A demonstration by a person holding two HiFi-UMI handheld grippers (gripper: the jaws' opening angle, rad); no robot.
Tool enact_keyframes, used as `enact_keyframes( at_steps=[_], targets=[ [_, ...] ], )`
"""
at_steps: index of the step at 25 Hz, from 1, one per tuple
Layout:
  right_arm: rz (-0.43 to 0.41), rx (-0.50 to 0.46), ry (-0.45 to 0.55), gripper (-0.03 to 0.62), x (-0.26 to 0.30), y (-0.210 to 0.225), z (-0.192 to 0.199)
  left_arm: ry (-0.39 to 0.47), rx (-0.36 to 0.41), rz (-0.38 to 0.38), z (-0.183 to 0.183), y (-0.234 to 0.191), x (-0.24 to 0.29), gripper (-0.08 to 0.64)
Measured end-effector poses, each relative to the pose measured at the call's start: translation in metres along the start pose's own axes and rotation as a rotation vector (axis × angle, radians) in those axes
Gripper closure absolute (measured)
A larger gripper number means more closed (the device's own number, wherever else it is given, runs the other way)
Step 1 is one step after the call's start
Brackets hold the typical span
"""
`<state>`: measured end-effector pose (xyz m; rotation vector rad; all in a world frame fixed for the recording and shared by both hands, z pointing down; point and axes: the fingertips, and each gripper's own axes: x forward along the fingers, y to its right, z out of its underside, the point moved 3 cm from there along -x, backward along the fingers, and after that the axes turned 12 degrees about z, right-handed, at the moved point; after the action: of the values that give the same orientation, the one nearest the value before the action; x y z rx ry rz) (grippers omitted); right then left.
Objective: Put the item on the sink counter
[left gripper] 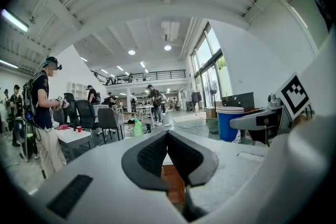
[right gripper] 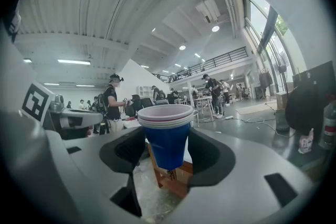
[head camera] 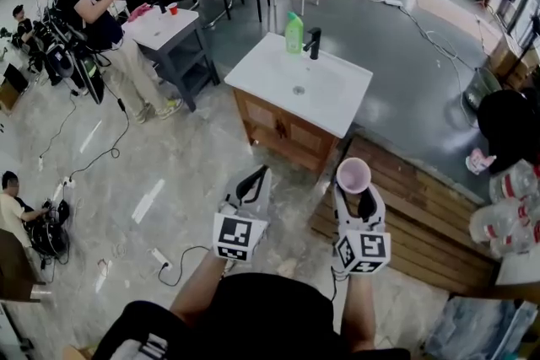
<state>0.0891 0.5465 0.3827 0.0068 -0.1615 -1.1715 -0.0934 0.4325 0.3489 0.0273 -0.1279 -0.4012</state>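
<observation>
Open workshop floor with a pale marbled pattern surrounds the sink counter (head camera: 337,101), a wooden cabinet whose white surface carries a green bottle (head camera: 294,34) and a black faucet (head camera: 314,42) side by side behind the basin. A wooden pallet platform (head camera: 422,215) lies on the counter's right.

Nearer the person, well apart from the counter, the right hand-held gripper (head camera: 356,198) pinches a stack of blue cups (right gripper: 167,139) between its pads. The stack stands upright, mouth up (several pale rims show nested at the top), held in the air above the near edge of the pallet platform.

The left hand-held gripper (left gripper: 168,152) is beside it at about the same height, its dark pads pressed together with nothing between them.
</observation>
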Motion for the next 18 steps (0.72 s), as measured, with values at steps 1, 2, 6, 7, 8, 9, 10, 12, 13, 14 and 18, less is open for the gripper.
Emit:
enact_keyframes(
  at_steps=[1, 2, 6, 7, 8, 9, 10, 12, 13, 14, 18],
  targets=[
    [-0.003, -0.001, 0.0, 0.337, 0.006, -0.002, 0.0, -0.004, -0.004, -0.002, 0.001, -0.005, 0.002, 0.558],
    [-0.006, -0.002, -0.001, 0.337, 0.012, -0.004, -0.001, -0.011, -0.011, -0.004, 0.002, -0.01, 0.004, 0.558],
    [-0.021, -0.002, -0.004, 0.337, 0.036, -0.013, -0.007, -0.015, -0.021, -0.015, 0.001, -0.032, 0.015, 0.557],
    [-0.026, -0.003, -0.004, 0.337, 0.043, -0.015, -0.008, -0.008, -0.018, -0.02, -0.001, -0.038, 0.019, 0.557],
    [-0.031, -0.005, -0.005, 0.337, 0.05, -0.017, -0.008, -0.003, -0.017, -0.024, -0.001, -0.045, 0.022, 0.558],
    [-0.035, -0.007, -0.007, 0.337, 0.057, -0.019, -0.007, -0.004, -0.021, -0.027, 0.001, -0.051, 0.027, 0.557],
    [-0.038, -0.008, -0.01, 0.337, 0.065, -0.02, -0.006, -0.009, -0.027, -0.029, 0.003, -0.057, 0.031, 0.557],
    [-0.042, -0.008, -0.017, 0.337, 0.082, -0.023, -0.005, -0.016, -0.036, -0.032, 0.006, -0.07, 0.04, 0.557],
    [-0.045, -0.008, -0.021, 0.337, 0.091, -0.024, -0.006, -0.018, -0.039, -0.034, 0.006, -0.077, 0.045, 0.558],
    [-0.048, -0.008, -0.023, 0.337, 0.1, -0.026, -0.006, -0.019, -0.042, -0.035, 0.005, -0.084, 0.051, 0.558],
    [-0.065, -0.012, -0.036, 0.337, 0.135, -0.034, -0.009, -0.015, -0.044, -0.049, 0.005, -0.112, 0.07, 0.558]
  ],
)
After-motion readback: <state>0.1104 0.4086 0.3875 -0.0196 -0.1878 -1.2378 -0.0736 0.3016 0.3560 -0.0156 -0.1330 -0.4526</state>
